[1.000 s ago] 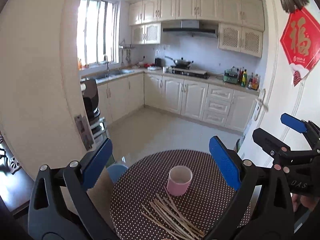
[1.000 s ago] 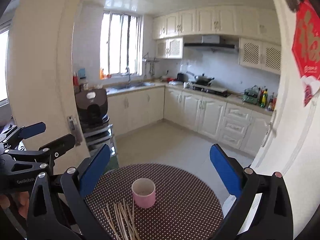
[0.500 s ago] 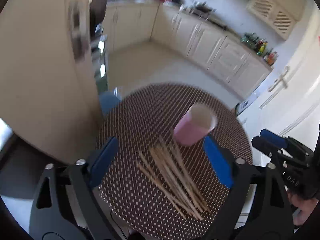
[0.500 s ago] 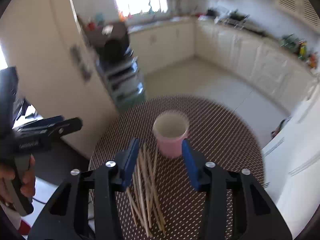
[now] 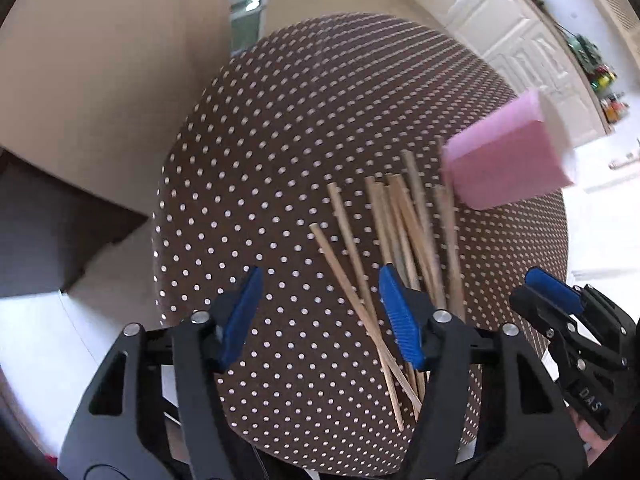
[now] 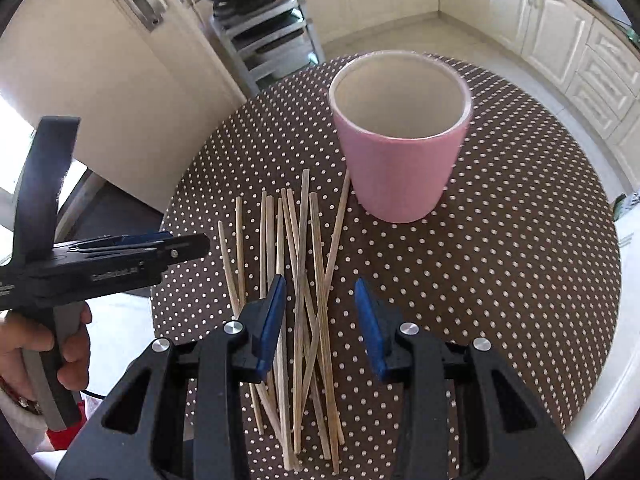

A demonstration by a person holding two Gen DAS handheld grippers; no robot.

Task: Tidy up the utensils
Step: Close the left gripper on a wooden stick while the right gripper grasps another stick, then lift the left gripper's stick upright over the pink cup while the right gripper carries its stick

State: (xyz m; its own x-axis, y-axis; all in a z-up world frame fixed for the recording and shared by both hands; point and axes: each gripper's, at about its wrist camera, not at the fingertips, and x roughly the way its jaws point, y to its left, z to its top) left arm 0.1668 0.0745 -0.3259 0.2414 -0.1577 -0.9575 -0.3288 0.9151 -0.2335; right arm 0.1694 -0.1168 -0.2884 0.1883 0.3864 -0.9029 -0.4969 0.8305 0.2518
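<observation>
Right gripper, jaws parted, above the loose chopsticks at lower centre; pink cup upright above them, possibly touching 1. Left gripper likewise parted over the dotted table.

Both views are bright with daylight, and strong fisheye distortion bends the round dotted table and curves the cabinets toward dark, vignetted corners. The left wrist view is smeared by motion blur: the pink cup is a streaked block and the chopsticks look soft, while the floor at the left and right edges is blown out to white. The right wrist view is sharp, with glare at its left edge and a soft sheen on the cup's rim.
</observation>
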